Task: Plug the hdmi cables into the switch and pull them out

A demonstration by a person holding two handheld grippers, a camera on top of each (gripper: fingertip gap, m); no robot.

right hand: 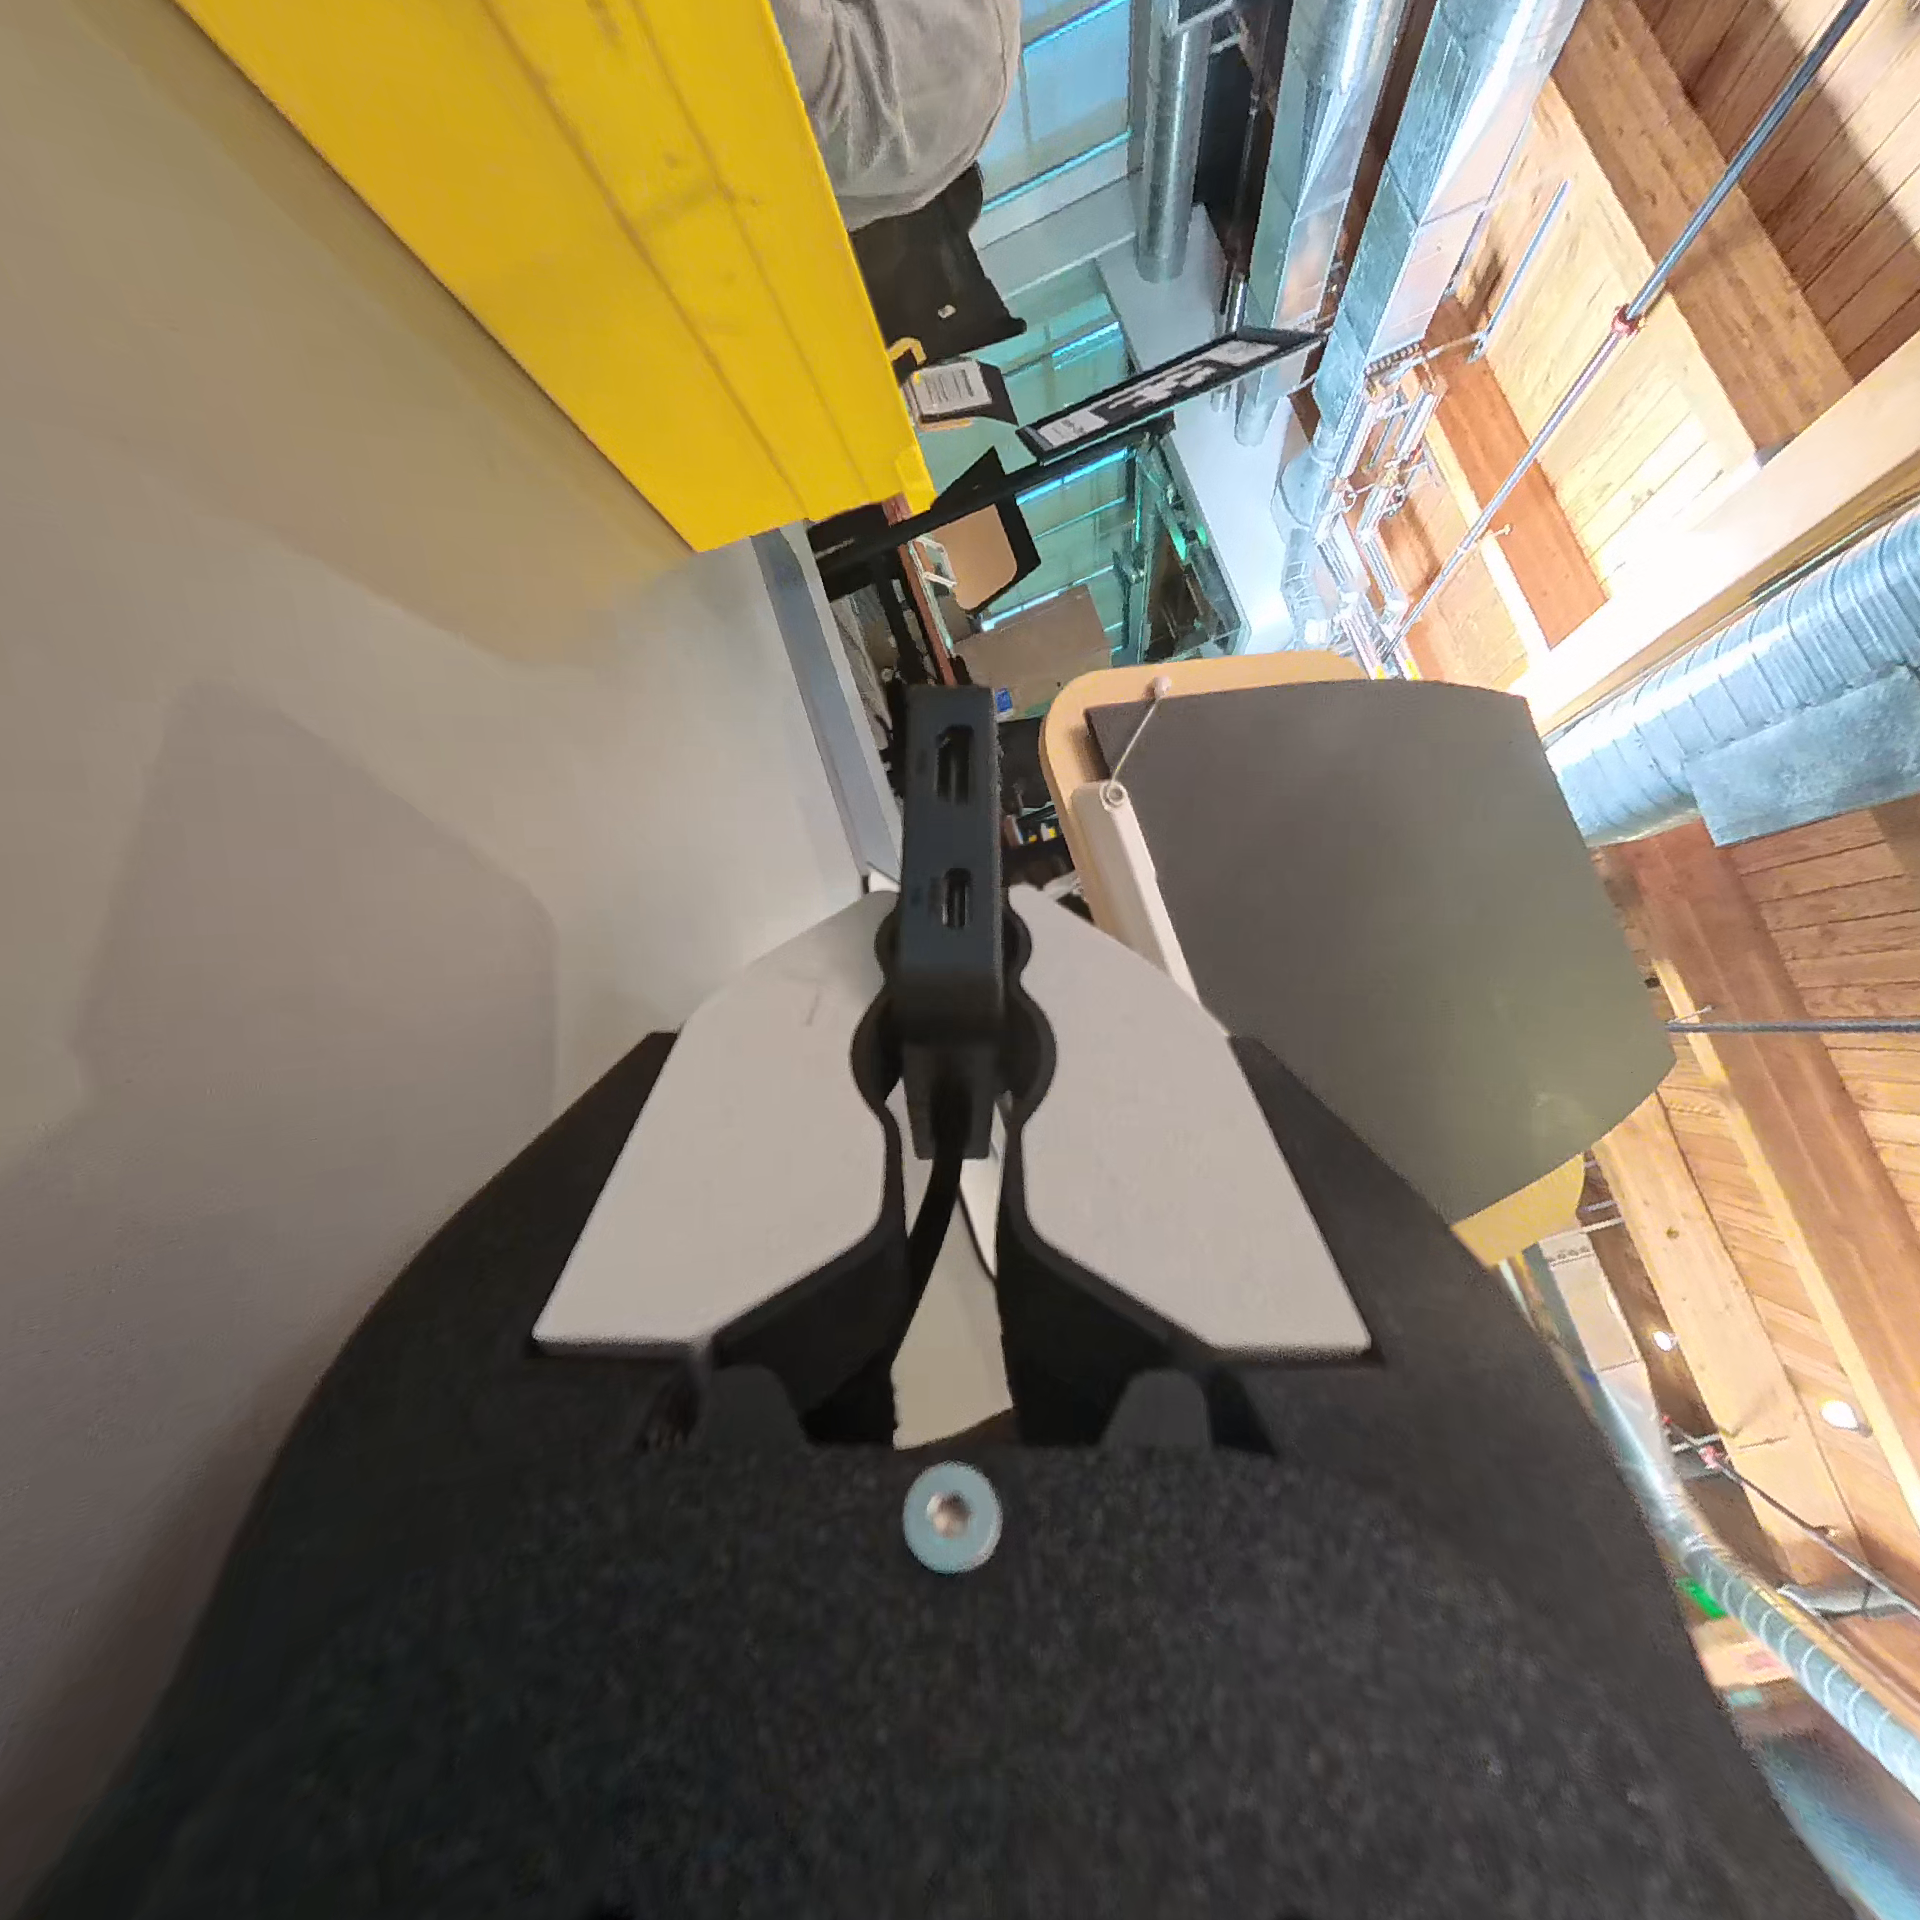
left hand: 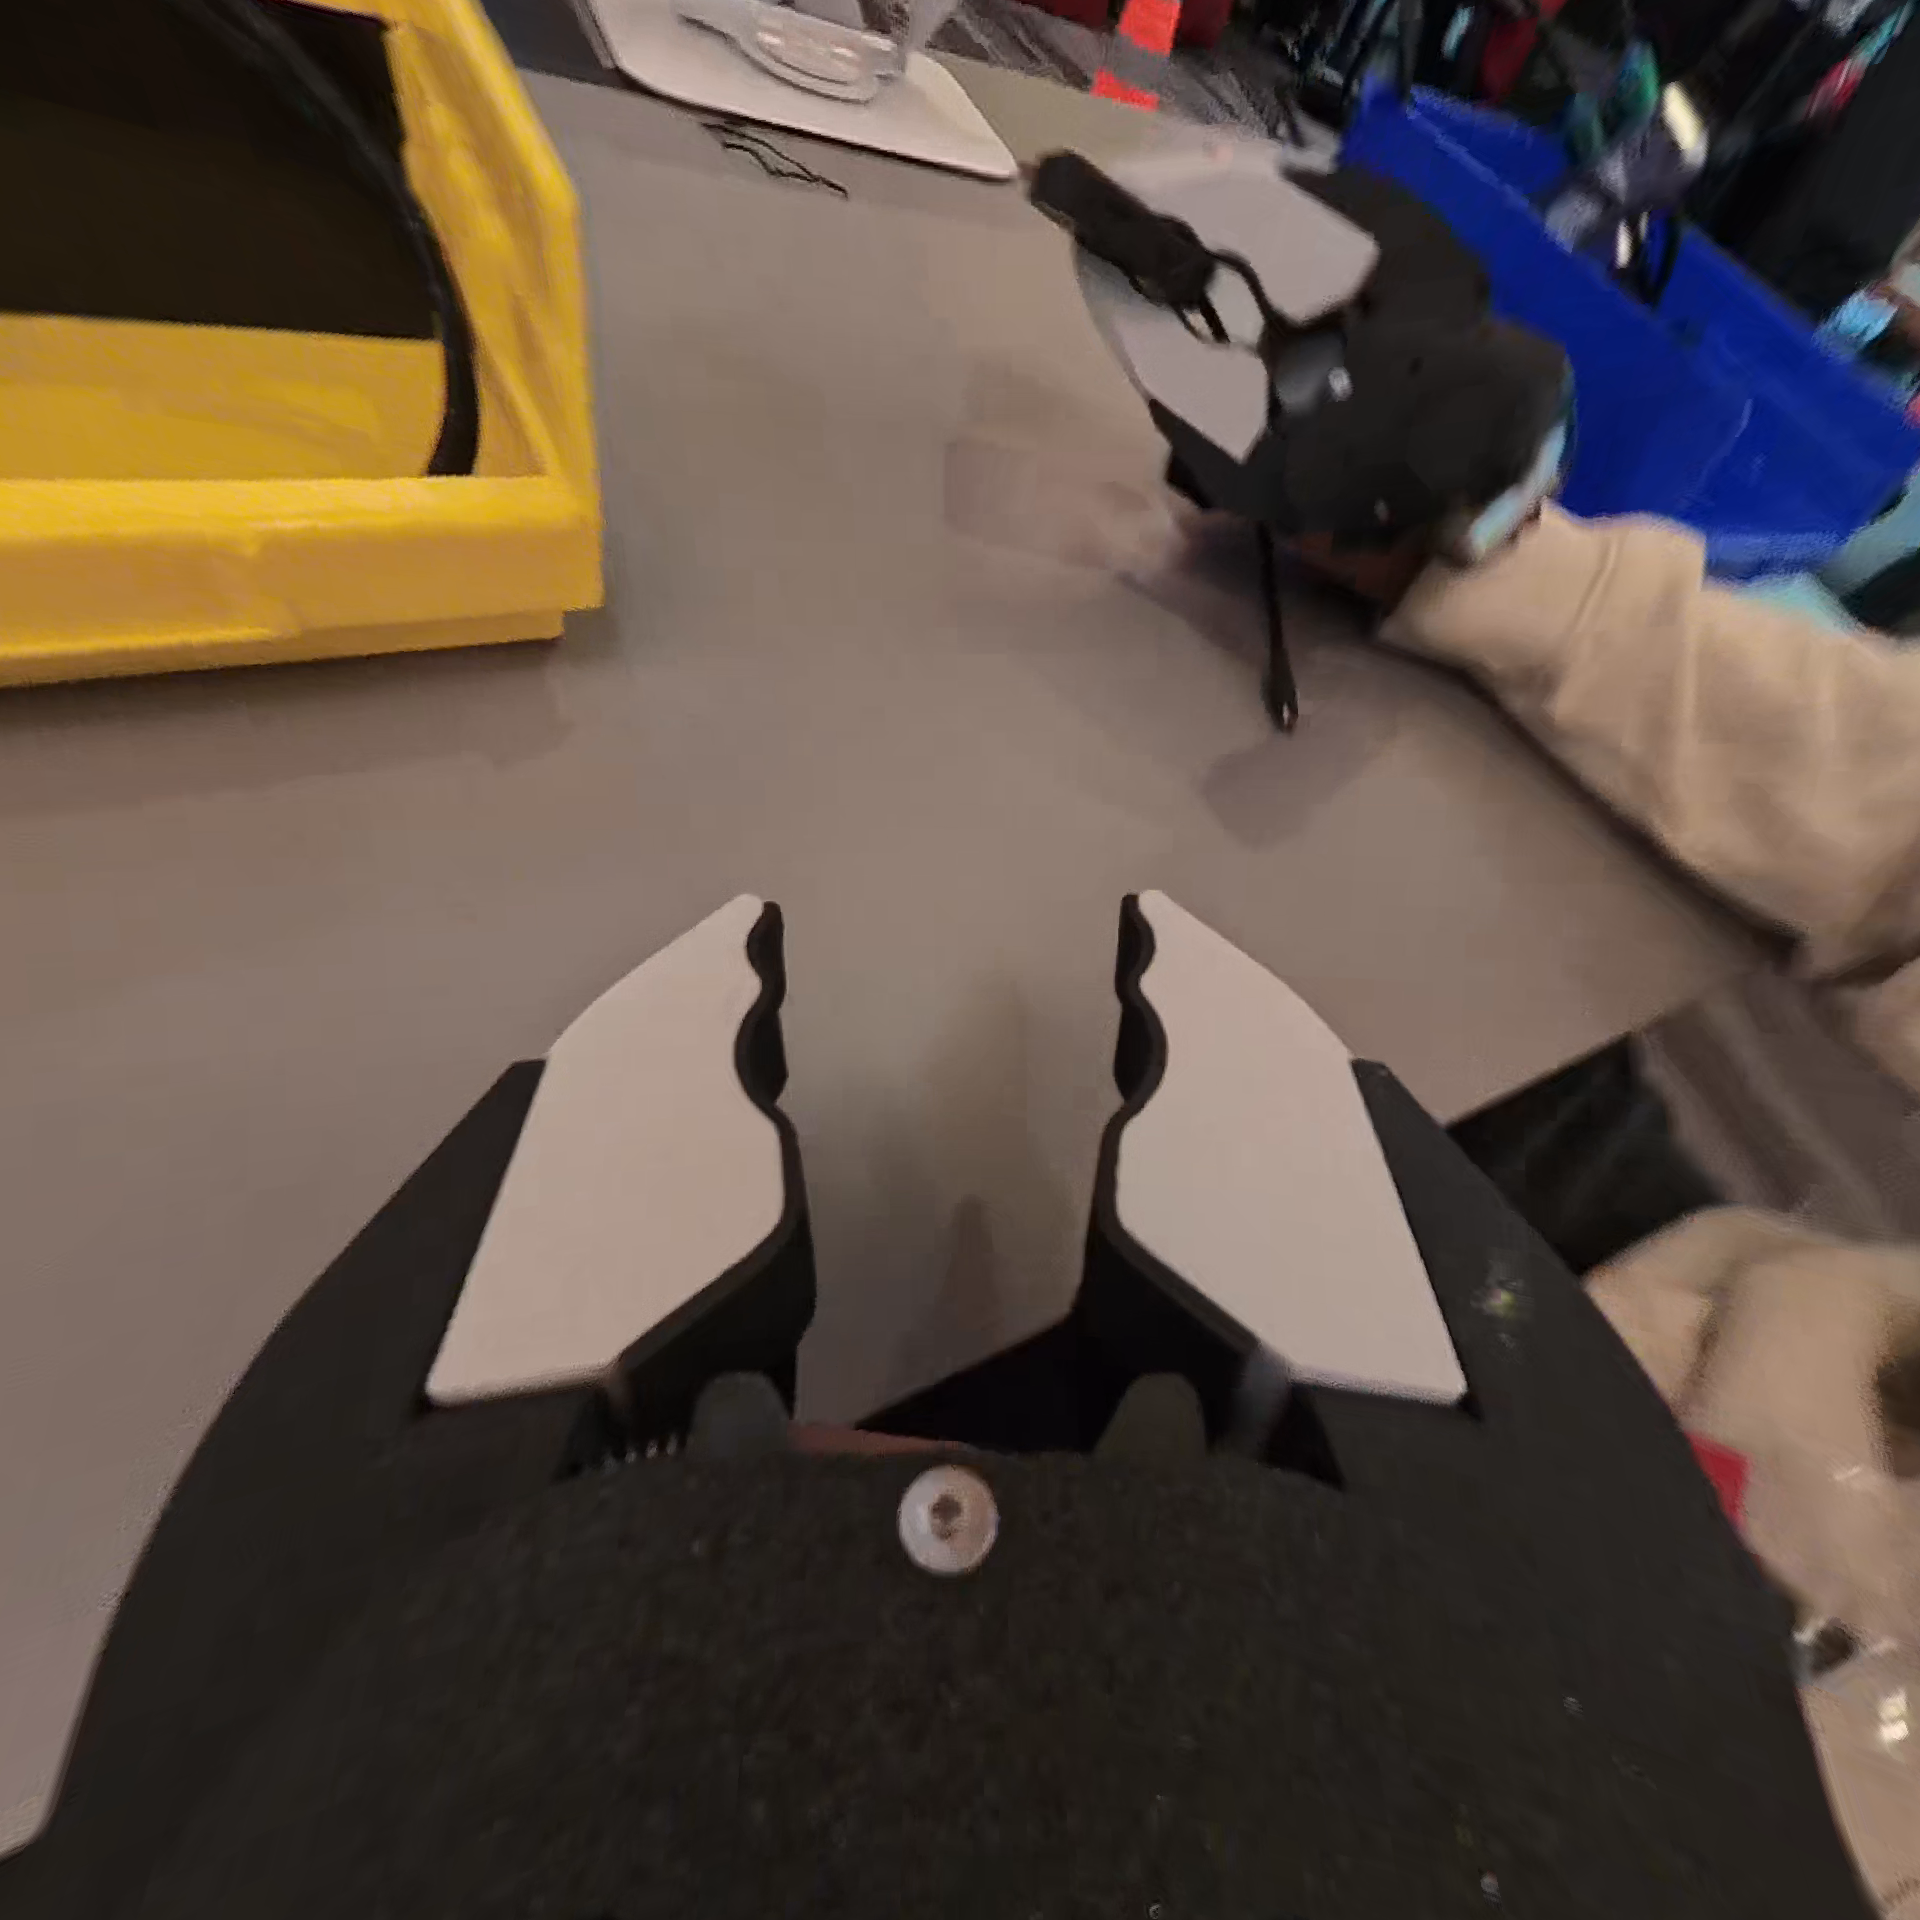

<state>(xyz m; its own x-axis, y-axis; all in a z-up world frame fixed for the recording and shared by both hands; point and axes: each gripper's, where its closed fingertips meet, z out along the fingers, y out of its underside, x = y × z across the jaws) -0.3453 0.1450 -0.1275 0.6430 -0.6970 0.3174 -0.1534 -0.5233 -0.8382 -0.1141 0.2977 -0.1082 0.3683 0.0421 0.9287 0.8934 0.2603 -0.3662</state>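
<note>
Black HDMI switch (right hand: 951, 883), slim and box-shaped, clamped between the fingers of right tool (right hand: 951, 935); two open ports visible on its exposed narrow face, one above the other. Black cable (right hand: 930, 1226) leaving the near end of the switch and running back between the fingers toward the tool body. Right wrist view rolled sideways: pale counter (right hand: 312, 727) at left, yellow bin (right hand: 582, 239) along the upper left, wooden ceiling with metal ducts at right, a chair back behind the switch.

Left tool (left hand: 951, 914) held over the grey counter (left hand: 779, 675), fingers parted with nothing between them, bare counter showing through the gap. Yellow bin (left hand: 312, 561) at upper left of the left wrist view, resting on the counter, a black cable (left hand: 436, 312) curving along its inner wall. Right tool (left hand: 1226, 312) seen farther off at upper right, blurred, tilted on its side, gripping a dark object; a thin black cable end (left hand: 1278, 665) hanging from it down to the counter. Cream sleeve (left hand: 1662, 707) of the person behind that tool, lying across the counter edge. Blue bin (left hand: 1662, 364) beyond the sleeve. White board (left hand: 831, 104) lying flat at the far edge of the counter.
</note>
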